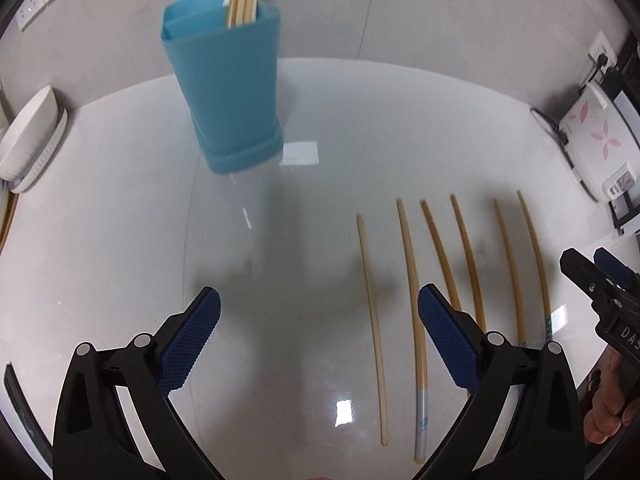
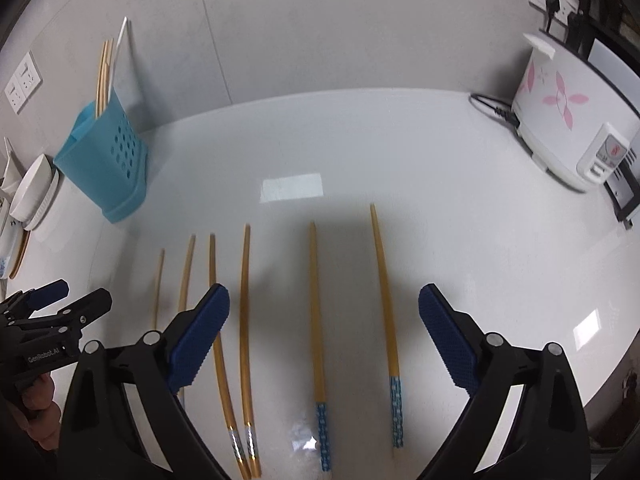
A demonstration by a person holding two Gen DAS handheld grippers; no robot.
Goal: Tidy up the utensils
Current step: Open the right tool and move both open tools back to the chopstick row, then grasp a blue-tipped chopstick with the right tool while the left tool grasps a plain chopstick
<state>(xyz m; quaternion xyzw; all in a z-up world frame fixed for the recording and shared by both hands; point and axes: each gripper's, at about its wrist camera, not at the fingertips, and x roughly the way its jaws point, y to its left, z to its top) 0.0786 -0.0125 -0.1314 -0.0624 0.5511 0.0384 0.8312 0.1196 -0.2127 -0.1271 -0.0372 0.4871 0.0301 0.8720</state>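
Several wooden chopsticks (image 1: 412,280) lie side by side on the white counter (image 1: 120,240), right of centre in the left wrist view. In the right wrist view the chopsticks (image 2: 316,320) lie straight ahead, two with blue patterned ends. A blue utensil holder (image 1: 228,80) stands at the back with several chopsticks upright in it; it also shows in the right wrist view (image 2: 104,160). My left gripper (image 1: 319,332) is open and empty above the counter, left of the loose chopsticks. My right gripper (image 2: 324,332) is open and empty above the two blue-ended chopsticks.
A white bowl on a rack (image 1: 32,140) stands at the left edge. A white appliance with pink flowers (image 2: 560,116) and its cable stand at the back right. Wall sockets (image 2: 22,84) are on the grey wall. The counter's front edge curves at the right.
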